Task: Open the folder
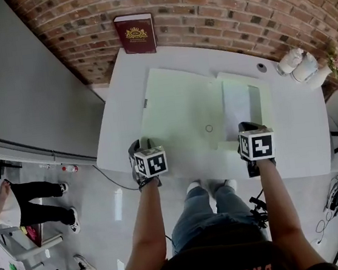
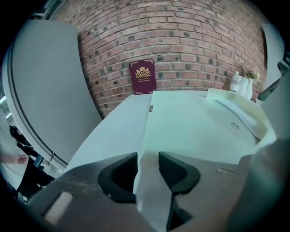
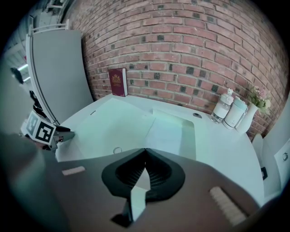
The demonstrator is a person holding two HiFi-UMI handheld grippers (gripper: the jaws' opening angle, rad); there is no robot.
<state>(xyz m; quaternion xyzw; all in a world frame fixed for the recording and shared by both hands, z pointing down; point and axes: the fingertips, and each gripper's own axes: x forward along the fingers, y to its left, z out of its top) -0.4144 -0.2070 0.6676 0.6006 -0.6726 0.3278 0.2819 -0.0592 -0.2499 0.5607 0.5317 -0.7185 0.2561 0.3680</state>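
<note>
You have one pale green folder (image 1: 178, 109) lying flat on the white desk (image 1: 302, 127), its near edge at the desk's front edge. One small ring clasp (image 1: 209, 128) sits on its broad left panel. The narrower right-hand flap (image 1: 261, 98) is tilted up a little, with one white sheet (image 1: 237, 107) showing on it.

You hold two tools, one at each near corner of the folder. Your left tool (image 2: 148, 159) has its jaws spread. The folder's near left edge stands between the pads, but they do not squeeze it. Your right tool (image 3: 145, 152) has its jaws pressed together at the tips and pinches the near edge of the right-hand flap, so a strip of pale sheet shows between the pads.

At the back of the desk, one burgundy book (image 1: 136, 34) with a gold crest stands upright against the brick wall. At the far right corner there are two white bottles (image 1: 290, 60) side by side, and just beside them one small bunch of flowers (image 1: 335, 61). One round port (image 1: 261, 67) is set in the desk near the bottles, well apart from the folder.
</note>
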